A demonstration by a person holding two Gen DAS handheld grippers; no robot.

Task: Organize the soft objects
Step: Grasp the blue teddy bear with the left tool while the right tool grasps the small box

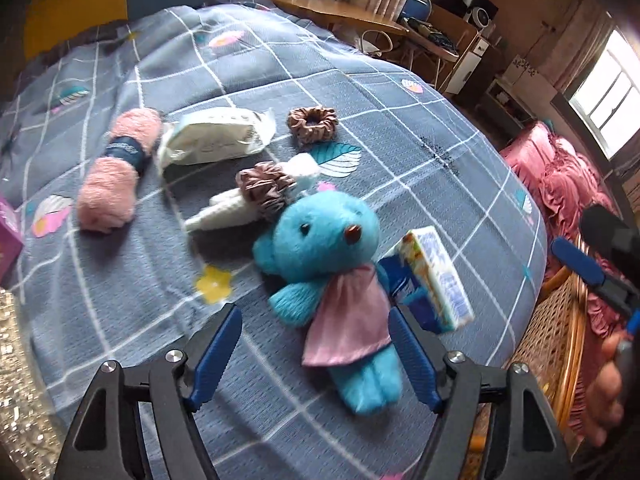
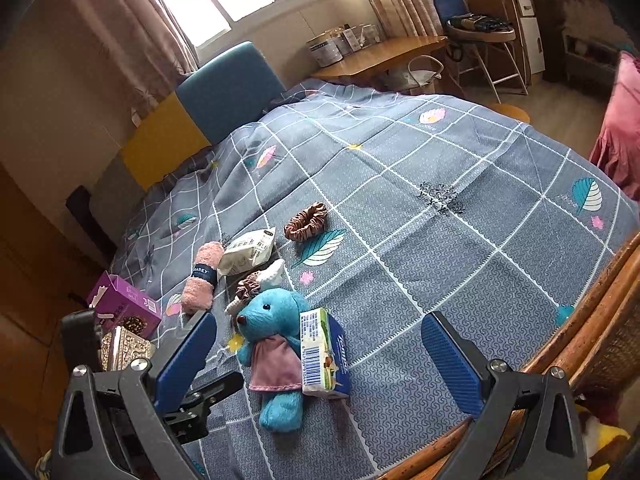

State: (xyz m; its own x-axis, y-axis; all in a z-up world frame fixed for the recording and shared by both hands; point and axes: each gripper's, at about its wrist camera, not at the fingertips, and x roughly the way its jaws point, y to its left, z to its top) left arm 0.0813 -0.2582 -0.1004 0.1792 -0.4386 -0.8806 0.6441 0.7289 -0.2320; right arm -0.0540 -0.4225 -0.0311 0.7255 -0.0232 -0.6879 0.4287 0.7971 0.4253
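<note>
A blue plush bear (image 1: 320, 248) (image 2: 272, 320) in a pink dress lies on the bed. A blue tissue pack (image 1: 434, 278) (image 2: 324, 354) leans on its right side. Behind it a brown scrunchie (image 1: 266, 190) (image 2: 248, 284) rests on a white rolled cloth (image 1: 236, 208). A second scrunchie (image 1: 313, 123) (image 2: 306, 222), a wipes pack (image 1: 214, 138) (image 2: 248, 256) and a pink rolled towel (image 1: 116, 170) (image 2: 202, 276) lie farther back. My left gripper (image 1: 316, 354) is open, its fingers on either side of the bear's legs. My right gripper (image 2: 320, 356) is open above the bed's near edge.
The grey checked bedspread (image 1: 400, 128) (image 2: 420, 240) covers the bed. A purple box (image 2: 124, 300) and an ornate metal box (image 2: 124, 346) sit at the left edge. A wicker frame (image 2: 600, 320) borders the right. A wooden desk (image 2: 380, 54) and chair stand behind.
</note>
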